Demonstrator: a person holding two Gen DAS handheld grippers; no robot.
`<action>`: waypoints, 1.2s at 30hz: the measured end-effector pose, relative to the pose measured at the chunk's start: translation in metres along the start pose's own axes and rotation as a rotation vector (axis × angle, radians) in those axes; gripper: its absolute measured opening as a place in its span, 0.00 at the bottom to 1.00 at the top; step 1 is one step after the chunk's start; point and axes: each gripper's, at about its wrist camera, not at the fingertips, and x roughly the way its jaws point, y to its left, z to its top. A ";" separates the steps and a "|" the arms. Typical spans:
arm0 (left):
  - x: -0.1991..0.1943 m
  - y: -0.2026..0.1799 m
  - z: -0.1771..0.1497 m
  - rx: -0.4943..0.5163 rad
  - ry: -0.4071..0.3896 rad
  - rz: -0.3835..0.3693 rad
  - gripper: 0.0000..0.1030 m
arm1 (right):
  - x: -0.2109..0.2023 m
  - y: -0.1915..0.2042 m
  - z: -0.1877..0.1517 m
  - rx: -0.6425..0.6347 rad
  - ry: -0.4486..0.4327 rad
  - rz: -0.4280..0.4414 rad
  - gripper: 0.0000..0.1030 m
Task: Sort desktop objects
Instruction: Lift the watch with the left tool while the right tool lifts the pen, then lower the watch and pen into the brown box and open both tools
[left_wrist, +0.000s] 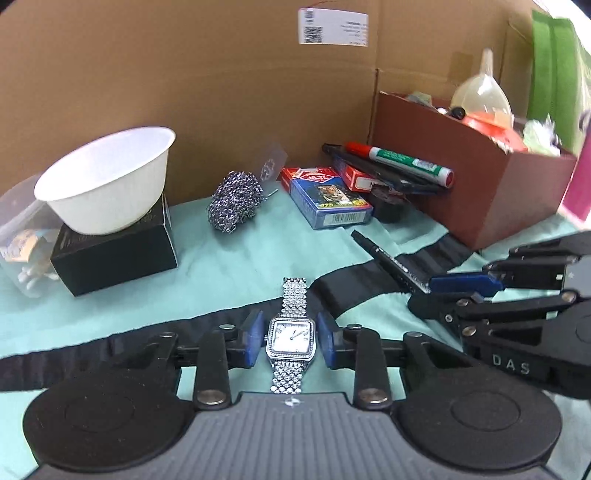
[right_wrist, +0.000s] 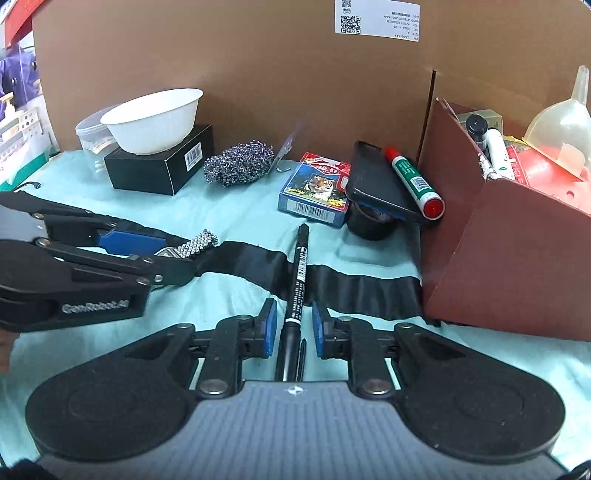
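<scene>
While flanked by fingers (left_wrist: 255, 338), watch (left_wrist: 290, 340)

You are looking at few readable marks. In the left wrist view, the right gripper (left_wrist: 443, 291) is showing the raised letters "DAS" on its black body. In the right wrist view, the left gripper (right_wrist: 177, 254) is carrying "GenRobot.AI" in pale letters along its side. The blue card box (left_wrist: 328, 197) is displaying "575" in yellow just under its tiger picture, with a barcode on its end — the digits there are too small to read. The white shipping label (right_wrist: 376, 18) on the cardboard wall (right_wrist: 258, 55) is showing a QR code and upside-down lines, too fine to make out. The black pen (right_wrist: 299, 273) is bearing white print — unreadable.
</scene>
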 end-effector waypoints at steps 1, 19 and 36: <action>-0.002 0.000 0.000 -0.009 0.006 -0.007 0.30 | 0.000 0.000 -0.001 0.000 -0.002 -0.001 0.16; -0.072 -0.029 0.009 -0.063 -0.110 -0.150 0.30 | -0.083 -0.017 -0.037 0.128 -0.127 0.068 0.08; -0.100 -0.096 0.113 0.057 -0.289 -0.296 0.30 | -0.162 -0.077 -0.009 0.164 -0.389 -0.011 0.08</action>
